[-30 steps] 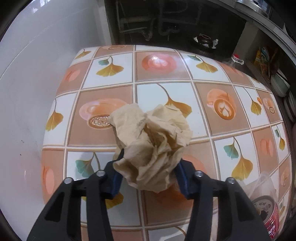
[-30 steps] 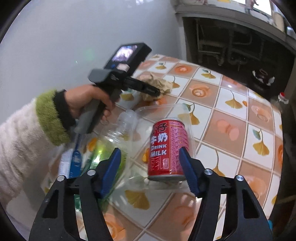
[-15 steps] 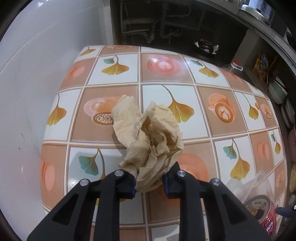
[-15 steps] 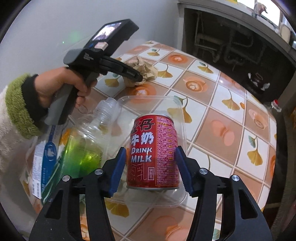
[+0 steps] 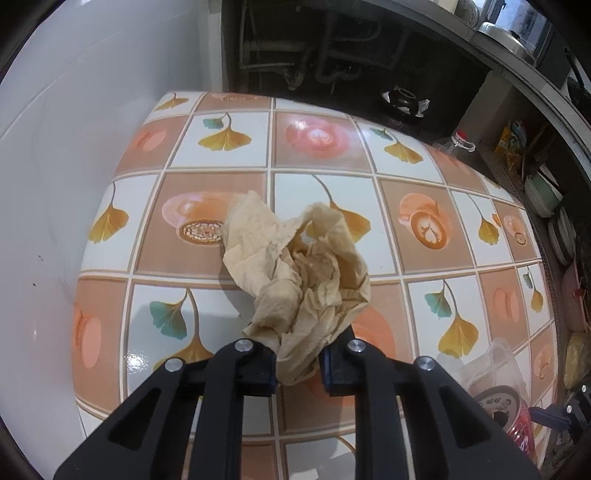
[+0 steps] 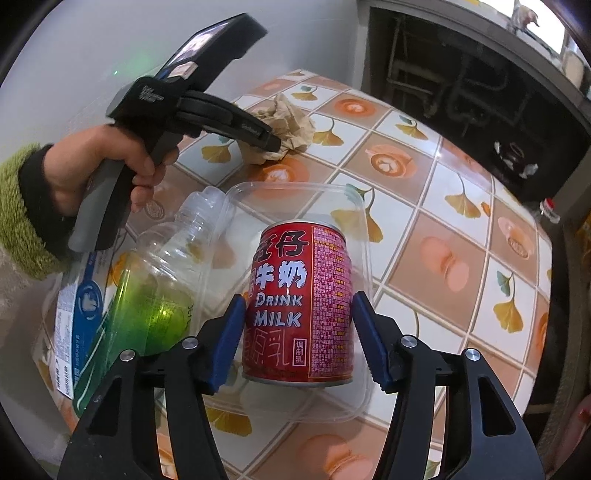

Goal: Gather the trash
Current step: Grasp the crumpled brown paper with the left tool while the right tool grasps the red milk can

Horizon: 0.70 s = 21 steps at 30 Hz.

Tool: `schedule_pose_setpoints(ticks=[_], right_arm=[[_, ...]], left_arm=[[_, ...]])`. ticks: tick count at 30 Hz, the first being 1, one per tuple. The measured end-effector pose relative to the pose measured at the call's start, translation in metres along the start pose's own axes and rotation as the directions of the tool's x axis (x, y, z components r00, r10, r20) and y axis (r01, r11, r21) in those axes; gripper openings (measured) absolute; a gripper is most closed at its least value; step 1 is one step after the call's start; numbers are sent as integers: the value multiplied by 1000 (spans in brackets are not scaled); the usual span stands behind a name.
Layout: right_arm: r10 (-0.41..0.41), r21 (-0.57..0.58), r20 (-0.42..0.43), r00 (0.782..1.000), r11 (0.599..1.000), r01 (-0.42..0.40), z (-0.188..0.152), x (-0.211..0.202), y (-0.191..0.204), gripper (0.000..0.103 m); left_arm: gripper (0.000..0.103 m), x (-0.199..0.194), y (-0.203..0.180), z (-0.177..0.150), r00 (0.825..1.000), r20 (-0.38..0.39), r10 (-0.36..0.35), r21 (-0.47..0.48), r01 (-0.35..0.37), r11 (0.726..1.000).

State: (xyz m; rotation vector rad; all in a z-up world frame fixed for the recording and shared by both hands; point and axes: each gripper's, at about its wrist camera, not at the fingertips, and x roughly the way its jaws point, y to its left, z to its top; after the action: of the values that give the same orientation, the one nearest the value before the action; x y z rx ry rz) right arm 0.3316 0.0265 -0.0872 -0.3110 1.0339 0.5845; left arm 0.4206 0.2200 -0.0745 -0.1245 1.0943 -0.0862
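Left gripper (image 5: 297, 363) pinches the crumpled paper (image 5: 299, 266) tight on the tabletop (image 5: 424, 295); right gripper (image 6: 297, 341), jaws open, straddles the red can (image 6: 301, 306), pads not touching.

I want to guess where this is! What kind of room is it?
Probably a home kitchen. Bare pipes run under a counter behind the tiled table, bowls are stacked on a side shelf, and a pot sits on the counter.

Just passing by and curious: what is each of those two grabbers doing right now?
Left gripper: closed on the crumpled paper.
Right gripper: open, fingers either side of the red can, not pressing it.
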Motion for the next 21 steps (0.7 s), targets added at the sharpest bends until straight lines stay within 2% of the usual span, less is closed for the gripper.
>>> schedule_pose_setpoints(ticks=[13, 21], right_arm=[[57, 79, 81, 995, 995, -63, 5, -27, -8, 51], [61, 57, 47, 997, 996, -63, 3, -22, -1, 49]], left_arm=[[15, -37, -17, 2, 997, 69, -27, 33, 25, 999], [15, -51, -28, 0, 996, 80, -35, 54, 30, 998]])
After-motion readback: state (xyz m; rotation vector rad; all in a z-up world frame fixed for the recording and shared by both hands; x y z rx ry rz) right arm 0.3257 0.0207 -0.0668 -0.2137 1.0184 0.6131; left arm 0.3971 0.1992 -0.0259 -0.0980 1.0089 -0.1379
